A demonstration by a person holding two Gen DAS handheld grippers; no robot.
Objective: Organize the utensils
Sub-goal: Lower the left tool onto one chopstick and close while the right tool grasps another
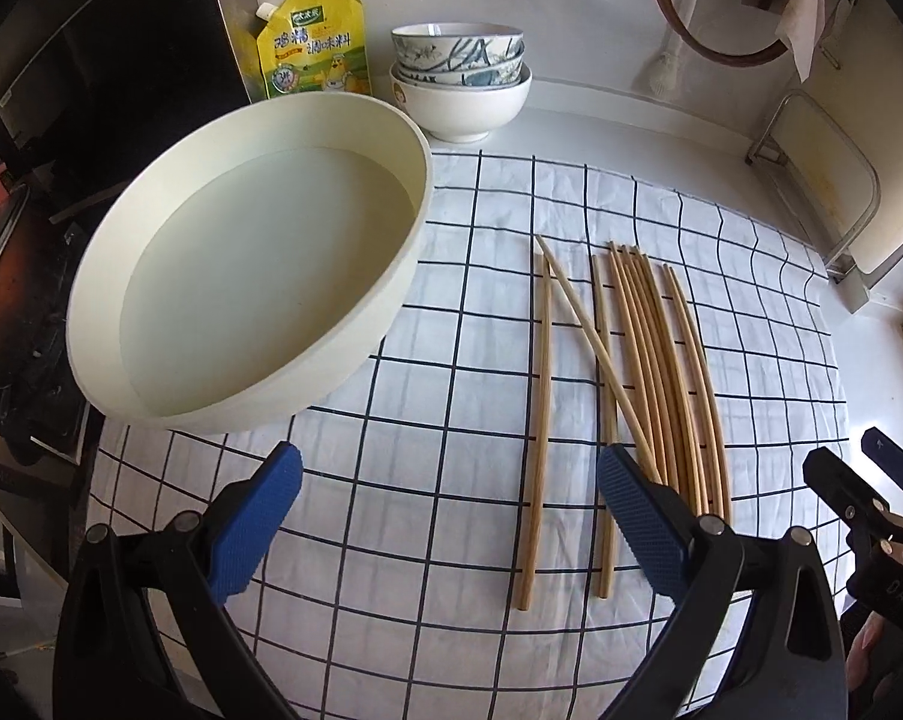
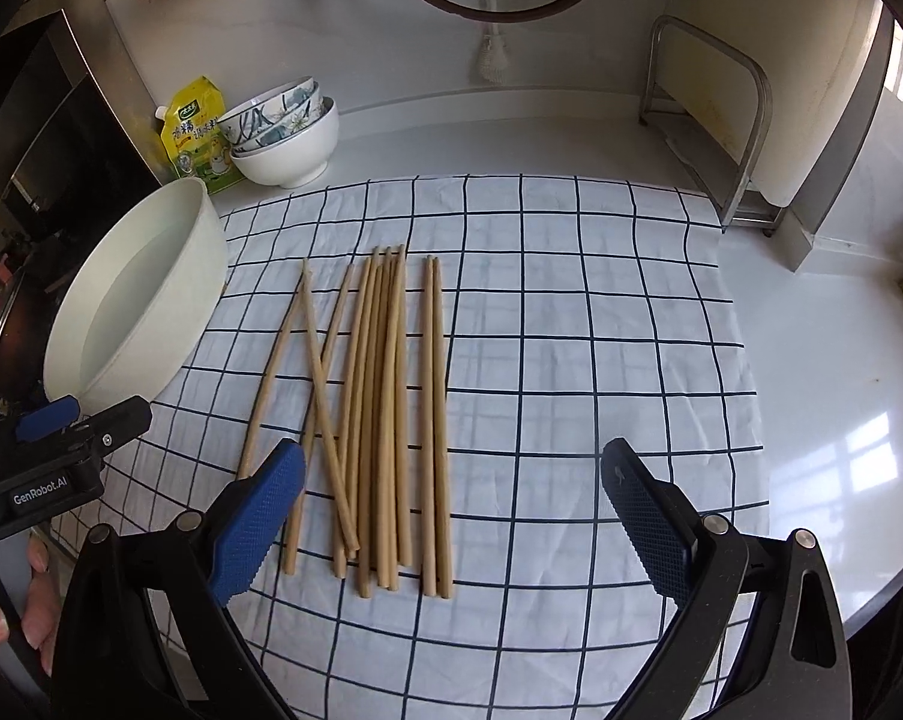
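Several bamboo chopsticks (image 2: pixel 385 420) lie side by side on a white cloth with a dark grid (image 2: pixel 571 360); one lies slanted across the others. In the left wrist view the chopsticks (image 1: pixel 649 372) are right of centre. A cream round basin (image 1: pixel 241 276) stands at the cloth's left edge, with nothing in it; in the right wrist view the basin (image 2: pixel 133 300) is at far left. My left gripper (image 1: pixel 451 516) is open above the cloth's near edge, left of the chopsticks. My right gripper (image 2: pixel 451 516) is open over the chopsticks' near ends, holding nothing.
Stacked bowls (image 1: pixel 460 78) and a yellow seasoning pouch (image 1: pixel 313 42) stand at the back by the wall. A dark stove and pot (image 1: pixel 7 276) are at the left. A metal rack with a board (image 2: pixel 721 138) stands at the back right. White counter (image 2: pixel 823 390) extends right of the cloth.
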